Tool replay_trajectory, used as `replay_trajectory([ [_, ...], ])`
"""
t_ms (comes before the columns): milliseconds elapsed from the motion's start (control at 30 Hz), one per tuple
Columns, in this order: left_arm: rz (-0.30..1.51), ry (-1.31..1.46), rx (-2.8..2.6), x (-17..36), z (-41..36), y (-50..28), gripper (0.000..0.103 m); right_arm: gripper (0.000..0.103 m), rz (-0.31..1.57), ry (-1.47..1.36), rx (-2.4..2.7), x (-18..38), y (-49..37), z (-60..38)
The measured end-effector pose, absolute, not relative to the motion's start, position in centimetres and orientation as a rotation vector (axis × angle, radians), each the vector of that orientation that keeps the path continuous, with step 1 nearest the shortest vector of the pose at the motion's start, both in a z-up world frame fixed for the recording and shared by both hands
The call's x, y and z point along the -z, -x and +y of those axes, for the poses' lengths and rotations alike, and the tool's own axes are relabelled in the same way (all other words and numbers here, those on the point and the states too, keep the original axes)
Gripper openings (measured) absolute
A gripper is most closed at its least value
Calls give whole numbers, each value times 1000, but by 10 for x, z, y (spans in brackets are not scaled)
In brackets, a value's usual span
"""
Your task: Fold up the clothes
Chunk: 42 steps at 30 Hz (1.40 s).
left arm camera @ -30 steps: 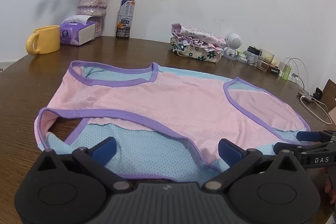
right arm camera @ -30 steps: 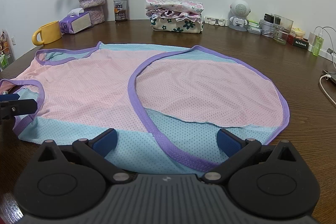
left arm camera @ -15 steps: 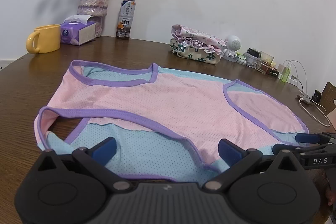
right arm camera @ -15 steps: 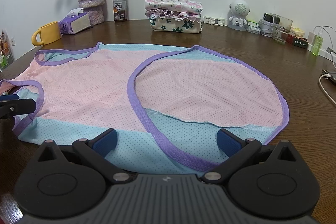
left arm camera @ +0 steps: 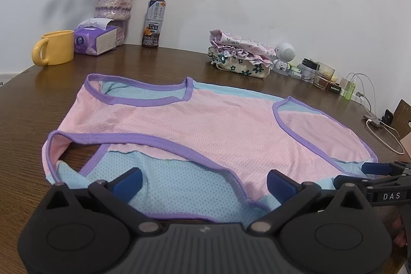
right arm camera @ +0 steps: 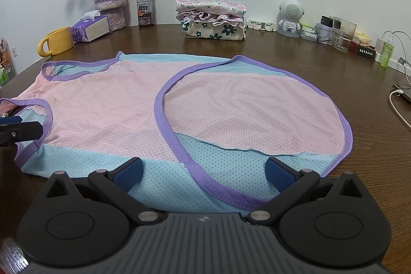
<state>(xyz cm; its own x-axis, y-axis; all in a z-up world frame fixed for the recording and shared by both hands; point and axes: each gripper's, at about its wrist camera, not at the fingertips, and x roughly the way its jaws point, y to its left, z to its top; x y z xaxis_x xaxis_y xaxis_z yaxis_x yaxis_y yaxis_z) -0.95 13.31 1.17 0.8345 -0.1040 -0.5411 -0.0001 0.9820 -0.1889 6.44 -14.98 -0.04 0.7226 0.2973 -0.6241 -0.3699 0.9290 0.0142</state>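
A pink and blue mesh vest point(left arm camera: 205, 135) with purple binding lies spread flat on the brown table point(left arm camera: 38, 104), its long axis running crosswise in front of both claws, from one side to the other. The left claw point(left arm camera: 204, 184) sits low at the near edge, jaws spread wide and holding nothing, with the blue hem directly ahead of and between its tips; the purple-edged armhole loop point(left arm camera: 77, 143) lies ahead and to its left. The right claw point(right arm camera: 204, 171) is likewise released, hanging over the near edge at the other end, where the large purple-bound opening point(right arm camera: 167, 119) curves away ahead of it. Each claw appears at the rim of the other's view, so they stand side by side along the same near edge, well apart. Judging by that, each is nearest its own end of the vest, and the likely next move is a pinch on the near edge to carry it away toward the far edge. A folded stack of clothes point(right arm camera: 213, 22) waits far ahead by the wall.
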Motion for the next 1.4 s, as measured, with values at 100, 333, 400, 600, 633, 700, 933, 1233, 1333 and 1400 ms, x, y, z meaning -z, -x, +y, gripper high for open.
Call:
replay_trajectory([
  [100,582,184,55,-12,133,10,103,102,669,115,-369,1,-64,-150],
  [333,583,182,54,-11,132,9,103,102,668,115,-369,1,-65,-149],
  [400,583,182,54,-11,132,9,103,102,668,115,-371,1,-65,-149],
  [600,584,179,52,-11,132,9,103,102,668,114,-373,1,-66,-150],
  [633,584,177,51,-11,131,9,103,102,668,114,-373,1,-66,-150],
  [700,585,174,49,-11,131,9,103,102,668,114,-373,1,-66,-150],
  [933,590,162,45,-11,129,9,103,102,668,114,-373,2,-66,-150],
  [1233,585,175,50,-11,131,10,103,102,668,114,-373,2,-66,-150],
  [1333,582,181,52,-11,132,10,103,102,667,115,-373,2,-66,-151],
  [1400,580,186,53,-11,132,11,103,102,667,115,-373,2,-66,-150],
])
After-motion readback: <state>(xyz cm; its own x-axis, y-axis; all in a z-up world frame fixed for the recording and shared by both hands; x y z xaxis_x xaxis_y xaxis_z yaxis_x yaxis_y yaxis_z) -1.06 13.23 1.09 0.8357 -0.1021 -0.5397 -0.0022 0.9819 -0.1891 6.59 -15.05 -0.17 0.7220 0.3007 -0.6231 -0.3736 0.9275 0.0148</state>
